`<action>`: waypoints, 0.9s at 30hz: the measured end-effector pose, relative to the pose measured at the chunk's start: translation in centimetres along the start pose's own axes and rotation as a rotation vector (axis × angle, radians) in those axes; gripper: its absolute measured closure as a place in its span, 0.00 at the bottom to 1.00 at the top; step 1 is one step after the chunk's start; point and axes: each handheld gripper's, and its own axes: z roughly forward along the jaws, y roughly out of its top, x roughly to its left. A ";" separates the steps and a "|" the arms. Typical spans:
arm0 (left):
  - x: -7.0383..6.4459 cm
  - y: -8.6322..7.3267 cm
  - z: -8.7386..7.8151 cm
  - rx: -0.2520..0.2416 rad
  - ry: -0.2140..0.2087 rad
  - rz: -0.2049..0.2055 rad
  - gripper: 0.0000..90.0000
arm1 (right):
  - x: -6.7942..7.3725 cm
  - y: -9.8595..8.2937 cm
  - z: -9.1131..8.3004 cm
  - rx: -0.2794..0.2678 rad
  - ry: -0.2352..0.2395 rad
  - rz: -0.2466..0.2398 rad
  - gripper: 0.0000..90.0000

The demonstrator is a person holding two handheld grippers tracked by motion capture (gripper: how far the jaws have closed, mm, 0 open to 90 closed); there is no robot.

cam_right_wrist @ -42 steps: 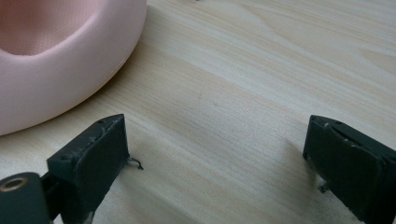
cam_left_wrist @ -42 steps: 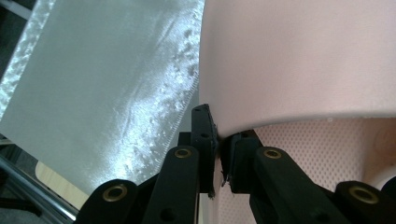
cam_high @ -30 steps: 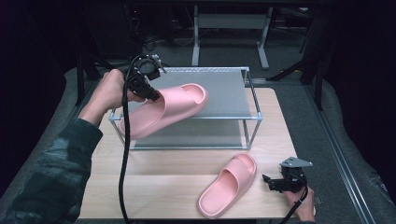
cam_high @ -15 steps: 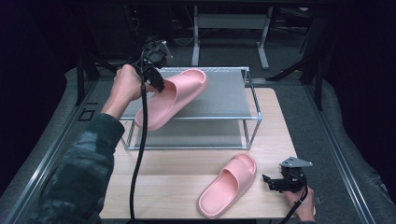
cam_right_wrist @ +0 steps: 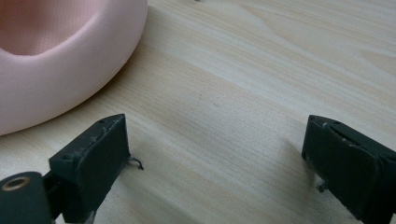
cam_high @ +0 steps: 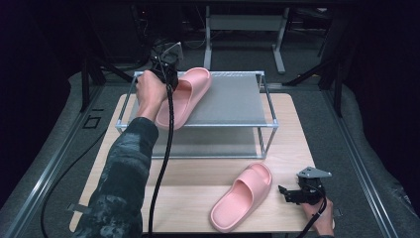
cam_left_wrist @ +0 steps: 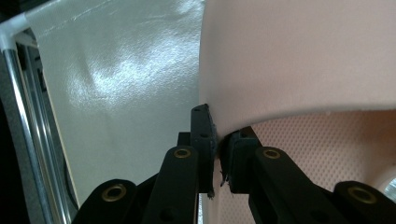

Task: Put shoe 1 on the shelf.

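Observation:
One pink slipper [cam_high: 184, 96] lies tilted on the grey top of a metal-framed shelf [cam_high: 237, 99], its heel sticking out past the shelf's near left rail. My left gripper [cam_high: 166, 74] is shut on that slipper's side wall; in the left gripper view the jaws pinch the pink rim [cam_left_wrist: 280, 60] at my left gripper [cam_left_wrist: 219, 154]. A second pink slipper [cam_high: 242, 196] rests on the wooden table [cam_high: 193, 173] at the front. My right gripper [cam_high: 287, 194] sits low on the table just right of it, open, with bare wood between its fingers [cam_right_wrist: 95, 158] and the slipper [cam_right_wrist: 56, 60] off to the left.
The shelf has a lower level open to the front. A black cable [cam_high: 161, 168] trails from the left gripper down across the table beside the person's sleeve [cam_high: 121, 178]. Dark floor and a metal stand [cam_high: 242, 25] lie beyond the table.
The left gripper has carried the first slipper farther back and up onto the shelf top. The right gripper and the front slipper have stayed still.

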 end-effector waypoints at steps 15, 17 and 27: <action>1.5 -1.0 0.9 -0.143 0.002 -0.067 0.60 | 0.0 0.0 0.1 -0.014 -0.006 -0.001 0.08; 2.1 -1.9 -0.4 -0.178 -0.032 -0.049 0.54 | 0.0 0.0 0.0 -0.003 0.001 -0.002 0.08; 3.8 -8.5 -2.1 -0.210 -0.052 0.112 0.74 | 0.0 0.0 0.0 -0.008 -0.001 0.000 0.08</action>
